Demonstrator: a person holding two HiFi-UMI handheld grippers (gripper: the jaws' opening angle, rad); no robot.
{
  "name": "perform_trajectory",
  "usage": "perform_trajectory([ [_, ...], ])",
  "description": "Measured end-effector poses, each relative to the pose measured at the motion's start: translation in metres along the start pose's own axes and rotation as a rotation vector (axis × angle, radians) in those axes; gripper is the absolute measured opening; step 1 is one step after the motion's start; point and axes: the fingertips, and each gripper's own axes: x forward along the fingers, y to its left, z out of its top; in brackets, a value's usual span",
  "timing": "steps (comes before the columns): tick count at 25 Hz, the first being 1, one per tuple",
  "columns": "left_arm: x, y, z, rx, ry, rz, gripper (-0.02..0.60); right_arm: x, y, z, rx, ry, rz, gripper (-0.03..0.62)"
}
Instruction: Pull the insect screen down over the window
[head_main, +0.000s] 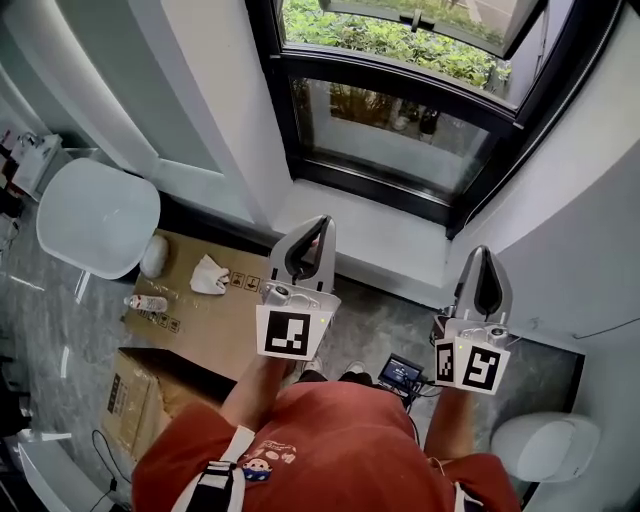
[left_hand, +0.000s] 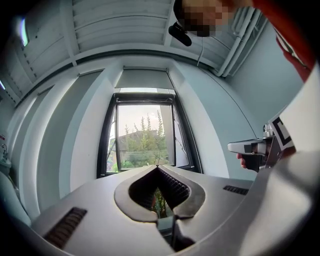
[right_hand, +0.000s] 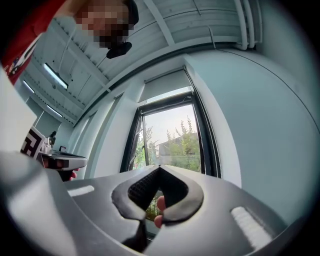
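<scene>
One big black-framed window (head_main: 400, 120) is right in front of me. Honestly, I can't pick out the insect screen anywhere on it. The glass shows the trees outside plainly, and a grey blind-like panel (left_hand: 145, 79) sits just above the frame.

Two white rounded seats: a left seat (head_main: 98, 218) off to my left side and a right seat (head_main: 545, 445) down by my right elbow. Two cardboard boxes sit on the floor to my left, a flat box (head_main: 215, 310) and a second box (head_main: 135, 395) nearer me.

Two grippers: my left gripper (head_main: 320, 224) and right gripper (head_main: 481, 254) are both held up toward the window. Each has its jaws pressed together with nothing pinched in them.

Then the small stuff, one of each. A little screen device (head_main: 400, 375) is on the floor between my arms. A crumpled white cloth (head_main: 208, 275), a white oval lump (head_main: 153, 256) and a plastic bottle (head_main: 148, 303) all lie on the flat box.

The floor (head_main: 385, 325) is grey stone-look tile, the sill (head_main: 360, 235) is white, the walls (head_main: 200, 100) are pale, and the ceiling (left_hand: 115, 25) is slatted.
</scene>
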Motion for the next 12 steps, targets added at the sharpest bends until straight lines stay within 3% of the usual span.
perform_trajectory([
  [12,0.01,-0.045,-0.004,0.023,0.021,0.004,0.005,-0.013,-0.044,-0.01,0.044,-0.012,-0.01,0.009],
])
